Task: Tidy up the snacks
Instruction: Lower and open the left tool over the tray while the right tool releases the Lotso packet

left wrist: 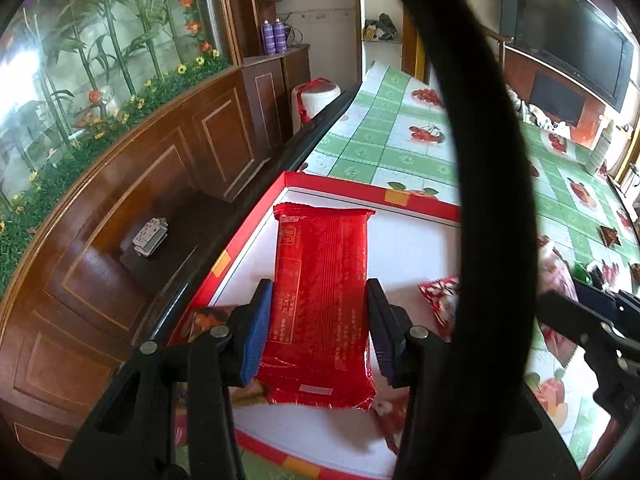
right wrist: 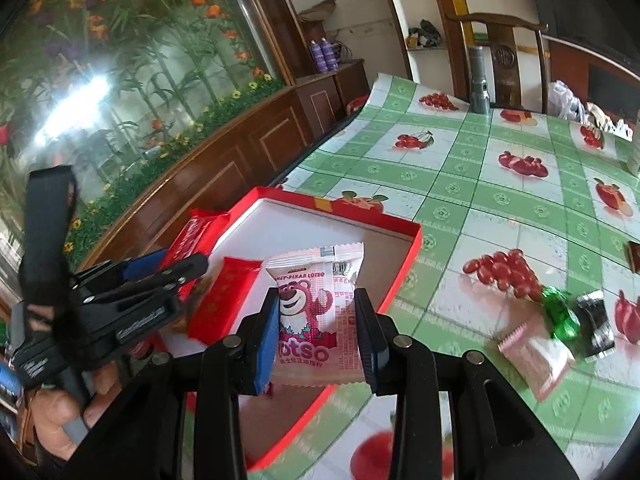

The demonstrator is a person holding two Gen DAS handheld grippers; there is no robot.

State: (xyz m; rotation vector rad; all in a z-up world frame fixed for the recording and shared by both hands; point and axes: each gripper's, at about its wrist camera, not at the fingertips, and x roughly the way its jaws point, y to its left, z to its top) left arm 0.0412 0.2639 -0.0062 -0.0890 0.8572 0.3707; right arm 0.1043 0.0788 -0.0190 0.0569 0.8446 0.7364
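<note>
My left gripper is shut on a long red snack packet and holds it over the red-rimmed white box. In the right wrist view the same gripper shows at the left with the red packet in it, a hand below it. My right gripper is shut on a pink bear-print snack packet above the box's near right edge. A flat red packet lies inside the box. A floral red packet lies in the box at the right.
A green checked fruit-print tablecloth covers the table. Loose snacks lie at the right: a pink packet, a green sweet, a black packet. A wooden cabinet lines the left. A grey cylinder and a chair stand at the far edge.
</note>
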